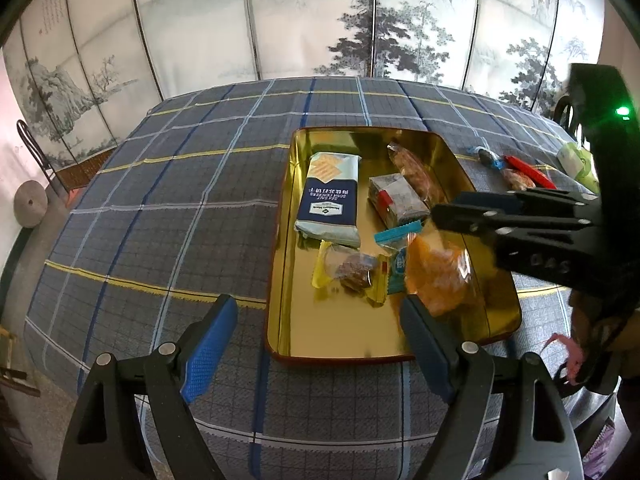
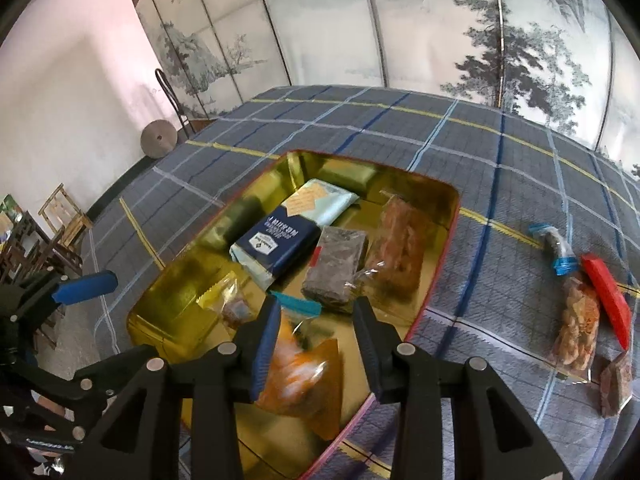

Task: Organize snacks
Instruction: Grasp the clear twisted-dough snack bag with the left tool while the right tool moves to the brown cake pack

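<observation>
Nearest me, my right gripper (image 2: 316, 316) hangs over the gold tin (image 2: 436, 204) with its jaws spread around a blurred orange snack bag (image 2: 304, 368), and I cannot tell whether the pads touch it; my left gripper (image 1: 316, 332) stands wide open and empty at the tin's near rim. Further in lie a small wrapped cookie (image 1: 354, 274), a dark bar (image 2: 336, 258), a cracker pack (image 2: 280, 240) and a clear bag of brownish snacks (image 2: 400, 248). Out on the checked cloth (image 2: 480, 152), more bagged snacks (image 2: 576, 320) sit partly cut off at the right edge.
</observation>
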Available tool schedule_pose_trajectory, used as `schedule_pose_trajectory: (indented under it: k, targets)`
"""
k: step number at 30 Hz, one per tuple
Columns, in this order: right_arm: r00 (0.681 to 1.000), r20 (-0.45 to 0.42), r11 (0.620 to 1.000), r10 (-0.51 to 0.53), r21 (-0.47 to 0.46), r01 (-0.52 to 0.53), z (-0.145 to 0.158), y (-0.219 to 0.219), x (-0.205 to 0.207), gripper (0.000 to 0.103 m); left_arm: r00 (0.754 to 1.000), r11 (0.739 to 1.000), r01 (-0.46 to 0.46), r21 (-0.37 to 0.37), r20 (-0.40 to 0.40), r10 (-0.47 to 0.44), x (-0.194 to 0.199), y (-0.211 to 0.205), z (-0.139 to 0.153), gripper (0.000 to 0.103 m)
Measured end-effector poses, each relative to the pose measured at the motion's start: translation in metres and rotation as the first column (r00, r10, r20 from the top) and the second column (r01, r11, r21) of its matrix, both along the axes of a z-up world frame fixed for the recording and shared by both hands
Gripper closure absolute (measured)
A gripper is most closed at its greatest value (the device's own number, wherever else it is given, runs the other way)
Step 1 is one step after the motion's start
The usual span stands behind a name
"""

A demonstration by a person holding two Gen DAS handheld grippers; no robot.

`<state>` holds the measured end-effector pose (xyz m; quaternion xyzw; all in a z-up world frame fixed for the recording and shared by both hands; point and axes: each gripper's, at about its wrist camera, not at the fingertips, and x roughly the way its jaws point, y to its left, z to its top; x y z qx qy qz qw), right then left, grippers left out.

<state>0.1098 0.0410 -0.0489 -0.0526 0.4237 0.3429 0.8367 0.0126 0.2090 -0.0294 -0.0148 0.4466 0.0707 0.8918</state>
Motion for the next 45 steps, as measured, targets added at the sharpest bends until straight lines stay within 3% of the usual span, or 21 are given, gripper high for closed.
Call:
schedule_pose_trajectory:
  k: [5, 9, 12, 18, 20, 24, 28, 30, 34, 36, 39, 41, 45]
  targets:
    - [0.997, 0.041, 0.995, -0.070, 0.075, 0.067, 0.011, -0.038, -0.013, 0.065, 1.000, 1.000, 0.005, -0.003, 0.002, -0.005, 0.000, 0.000, 0.001, 0.023]
    - [0.970, 0.056, 0.966, -0.235, 0.123, 0.227, 0.011, -0.107, -0.025, 0.065, 1.000, 1.000, 0.021, 0.008, 0.006, -0.021, 0.000, -0.005, 0.005, 0.023]
    - [0.914, 0.054, 0.914, -0.401, 0.093, 0.395, 0.003, -0.179, -0.028, 0.065, 0.999, 0.999, 0.045, 0.021, 0.012, -0.045, 0.001, -0.014, 0.011, 0.023]
    - [0.778, 0.157, 0.771, -0.609, -0.114, 0.627, -0.018, -0.284, -0.029, 0.065, 0.989, 0.989, 0.148, -0.008, -0.002, -0.148, 0.014, -0.046, 0.024, 0.023]
    - [0.752, 0.185, 0.731, -0.633, -0.177, 0.659, -0.027, -0.307, -0.028, 0.065, 0.983, 0.982, 0.186, -0.029, -0.008, -0.186, 0.023, -0.061, 0.028, 0.023]
    - [0.712, 0.181, 0.682, -0.679, -0.203, 0.703, -0.040, -0.343, -0.024, 0.065, 0.958, 0.953, 0.281, -0.114, -0.029, -0.286, 0.051, -0.099, 0.036, 0.023]
    - [0.702, 0.147, 0.686, -0.696, -0.151, 0.712, -0.041, -0.358, -0.016, 0.064, 0.934, 0.928, 0.338, -0.160, -0.061, -0.351, 0.094, -0.142, 0.034, 0.023]
    - [0.711, 0.125, 0.698, -0.692, -0.136, 0.703, -0.041, -0.361, -0.013, 0.054, 0.922, 0.914, 0.363, -0.181, -0.075, -0.381, 0.115, -0.162, 0.028, 0.023]
    - [0.722, 0.093, 0.716, -0.685, -0.098, 0.691, -0.044, -0.364, -0.013, 0.054, 0.896, 0.896, 0.395, -0.201, -0.130, -0.424, 0.161, -0.197, 0.006, 0.023]
    - [0.728, 0.082, 0.724, -0.680, -0.078, 0.685, -0.045, -0.365, -0.014, 0.049, 0.898, 0.906, 0.372, -0.201, -0.170, -0.406, 0.181, -0.206, -0.007, 0.023]
    - [0.729, 0.065, 0.729, -0.681, -0.037, 0.684, -0.044, -0.370, -0.015, 0.048, 0.892, 0.895, 0.360, -0.262, -0.185, -0.413, 0.205, -0.212, -0.022, 0.023]
    - [0.732, 0.040, 0.732, -0.680, -0.008, 0.681, -0.045, -0.375, -0.015, 0.048, 0.894, 0.912, 0.335, -0.239, -0.226, -0.387, 0.219, -0.216, -0.032, 0.025]
    - [0.734, 0.014, 0.734, -0.679, 0.039, 0.678, -0.046, -0.380, -0.017, 0.048, 0.891, 0.918, 0.340, -0.203, -0.243, -0.384, 0.231, -0.225, -0.038, 0.027]
